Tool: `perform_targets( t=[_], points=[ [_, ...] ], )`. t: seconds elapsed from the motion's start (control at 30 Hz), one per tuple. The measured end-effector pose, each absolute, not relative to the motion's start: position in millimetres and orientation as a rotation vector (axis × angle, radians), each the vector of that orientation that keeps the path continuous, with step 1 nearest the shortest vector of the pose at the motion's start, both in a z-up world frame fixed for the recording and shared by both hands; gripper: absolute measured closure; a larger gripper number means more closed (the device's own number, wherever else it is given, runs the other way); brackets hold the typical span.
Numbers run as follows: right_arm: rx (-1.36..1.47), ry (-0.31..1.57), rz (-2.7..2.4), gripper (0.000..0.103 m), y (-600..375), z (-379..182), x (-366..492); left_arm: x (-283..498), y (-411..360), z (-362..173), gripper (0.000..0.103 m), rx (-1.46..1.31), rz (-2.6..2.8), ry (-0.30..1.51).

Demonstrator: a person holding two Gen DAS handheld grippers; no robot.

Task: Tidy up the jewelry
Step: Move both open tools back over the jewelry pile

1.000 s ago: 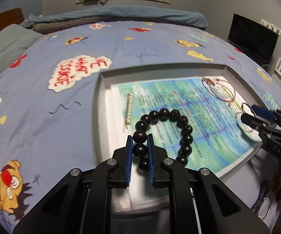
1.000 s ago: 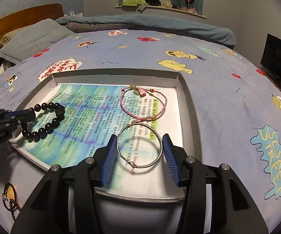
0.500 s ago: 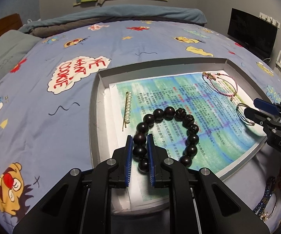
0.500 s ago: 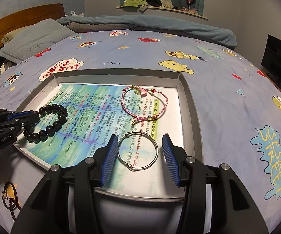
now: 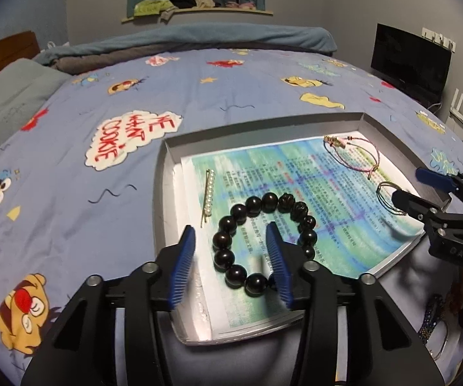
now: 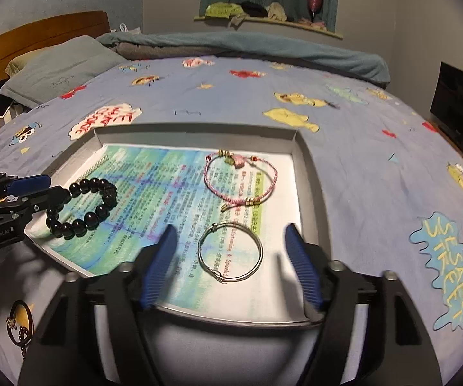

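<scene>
A shallow grey tray [image 5: 167, 193] [image 6: 308, 173] lined with a printed sheet lies on the bed. A black bead bracelet [image 5: 260, 206] [image 6: 83, 206] rests in it. My left gripper [image 5: 231, 263] [image 6: 43, 193] is open around the bracelet's near side, not gripping it. A silver bangle [image 6: 230, 251] [image 5: 389, 189] lies flat between the open fingers of my right gripper [image 6: 231, 267] [image 5: 414, 186]. A pink cord bracelet [image 6: 241, 177] [image 5: 353, 154] and a pearl hair pin [image 5: 208, 196] [image 6: 96, 165] also lie in the tray.
The tray sits on a blue cartoon bedspread [image 5: 103, 103]. More jewelry lies on the cover near the front: a dark bead chain [image 6: 19, 325] and a beaded piece [image 5: 431, 318]. A pillow [image 6: 61, 67] and a monitor [image 5: 408, 61] are farther off.
My left gripper has opened and let the black bead bracelet down onto the tray. My right gripper has opened wider and drawn back from the silver bangle.
</scene>
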State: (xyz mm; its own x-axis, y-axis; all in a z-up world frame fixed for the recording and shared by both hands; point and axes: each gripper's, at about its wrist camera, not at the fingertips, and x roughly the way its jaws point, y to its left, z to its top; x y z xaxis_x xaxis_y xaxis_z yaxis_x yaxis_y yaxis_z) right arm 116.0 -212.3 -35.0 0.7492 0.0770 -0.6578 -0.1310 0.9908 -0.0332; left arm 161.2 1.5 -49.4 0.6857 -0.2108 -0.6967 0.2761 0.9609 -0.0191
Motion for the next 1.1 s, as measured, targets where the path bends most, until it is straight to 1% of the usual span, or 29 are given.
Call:
perform_targets(
  t=[0.03,0.07,0.1,0.13,0.17,0.2,0.3,0.4,0.6,0.87,1.1],
  points=[
    [-0.079,0.706,0.117,0.028,-212.0,-32.9,114.6,160.9,1.8,-48.7,0.052,0.09,-0.272,0.767],
    [-0.078,0.701,0.119,0.026,-211.9,-31.2,113.8,160.7,2.2,-48.0,0.049,0.09,-0.27,0.766],
    [-0.074,0.694,0.121,0.022,-212.1,-28.8,112.2,160.1,2.8,-46.8,0.045,0.092,-0.266,0.762],
    [-0.069,0.69,0.123,0.02,-212.7,-27.5,111.0,158.9,3.3,-45.6,0.043,0.094,-0.262,0.756],
    [-0.058,0.683,0.126,0.016,-213.7,-25.2,109.4,157.6,3.5,-44.6,0.037,0.094,-0.258,0.751],
    [-0.05,0.678,0.127,0.013,-214.2,-23.1,108.5,155.9,4.5,-42.5,0.033,0.093,-0.252,0.741],
    [-0.031,0.655,0.12,0.007,-216.5,-16.3,104.2,150.4,6.8,-37.3,0.025,0.089,-0.241,0.715],
    [-0.016,0.629,0.113,0.006,-219.2,-9.3,97.7,145.0,7.6,-32.5,0.02,0.094,-0.226,0.699],
    [-0.025,0.616,0.093,0.006,-220.6,10.5,81.1,128.2,12.3,-16.0,0.014,0.066,-0.215,0.665],
    [0.035,0.6,0.098,0.006,-240.1,48.5,42.0,89.7,20.4,10.7,0.012,0.098,-0.203,0.661],
    [0.067,0.608,0.095,0.006,-264.4,60.1,5.7,45.1,35.2,28.8,0.011,0.102,-0.241,0.669]
  ],
)
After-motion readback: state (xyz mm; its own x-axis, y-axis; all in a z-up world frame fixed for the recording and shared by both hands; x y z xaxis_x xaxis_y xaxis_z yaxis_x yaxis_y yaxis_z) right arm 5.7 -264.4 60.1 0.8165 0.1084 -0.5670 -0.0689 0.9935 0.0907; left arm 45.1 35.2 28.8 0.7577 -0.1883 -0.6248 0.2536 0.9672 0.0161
